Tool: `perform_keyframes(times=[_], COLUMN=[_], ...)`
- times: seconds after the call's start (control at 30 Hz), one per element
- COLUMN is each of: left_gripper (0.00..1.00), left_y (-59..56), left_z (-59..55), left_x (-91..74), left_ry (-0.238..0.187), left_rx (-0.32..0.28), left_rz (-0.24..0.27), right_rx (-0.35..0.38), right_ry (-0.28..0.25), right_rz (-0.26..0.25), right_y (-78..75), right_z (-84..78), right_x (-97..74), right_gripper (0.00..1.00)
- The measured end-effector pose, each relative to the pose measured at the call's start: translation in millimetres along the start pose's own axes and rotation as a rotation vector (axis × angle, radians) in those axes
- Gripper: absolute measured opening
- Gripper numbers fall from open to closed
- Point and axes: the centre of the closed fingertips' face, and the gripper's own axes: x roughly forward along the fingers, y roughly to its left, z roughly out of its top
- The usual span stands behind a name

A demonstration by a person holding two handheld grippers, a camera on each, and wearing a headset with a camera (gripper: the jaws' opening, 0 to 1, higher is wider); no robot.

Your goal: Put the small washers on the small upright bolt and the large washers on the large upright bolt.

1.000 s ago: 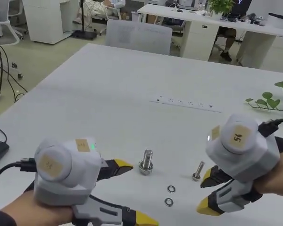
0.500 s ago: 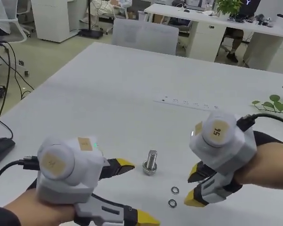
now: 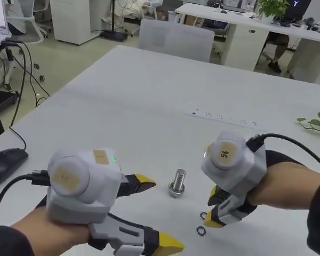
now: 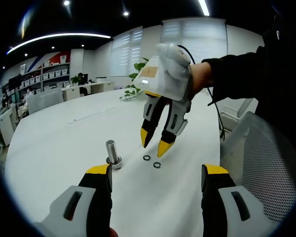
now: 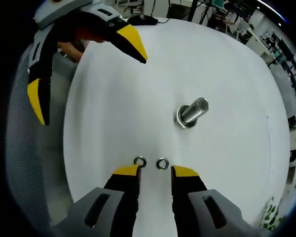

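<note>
Right now we are holding the right gripper (image 5: 156, 172) tip-down just beside two washers (image 5: 139, 161) lying side by side on the white table (image 3: 149, 96). Its jaws are parted narrowly and are gripping nothing. In the head view its body is hiding most of its jaws and part of one washer. We are holding the left gripper (image 4: 156, 170) spread wide and empty. The large bolt (image 3: 177, 183) is standing upright near the washers, and whether anything is ringing its base is hard to tell.
</note>
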Motion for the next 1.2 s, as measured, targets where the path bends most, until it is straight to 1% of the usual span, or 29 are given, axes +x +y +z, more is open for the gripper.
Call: perform_keyframes(times=[0.23, 0.4, 0.53, 0.77, 0.93, 1.2], left_gripper=[0.73, 0.73, 0.72, 0.72, 0.72, 0.72], left_y=[3.8, 4.8, 6.2, 7.3, 7.6, 8.0], left_z=[1.3, 0.9, 1.8, 1.7, 1.4, 1.4], left_x=[-0.6, -0.6, -0.7, 0.2, 0.0, -0.3], left_ry=[-0.008, -0.007, -0.011, -0.012, -0.011, -0.013], left_rx=[-0.007, -0.010, -0.013, -0.017, -0.018, -0.020], left_rz=[0.014, 0.019, 0.023, 0.026, 0.027, 0.029], right_rx=[0.002, -0.002, 0.000, 0.000, 0.000, 0.022], right_ry=[0.022, 0.023, 0.031, 0.038, 0.035, 0.032], right_rz=[0.013, 0.022, 0.023, 0.026, 0.027, 0.043], right_y=[-4.1, -5.1, -7.8, -9.3, -9.9, -8.0], right_z=[-5.3, -4.6, -8.0, -10.1, -8.3, -8.5], right_x=[9.5, 15.3, 19.6, 22.0, 23.0, 23.8], right_gripper=[0.23, 0.21, 0.19, 0.19, 0.18, 0.16])
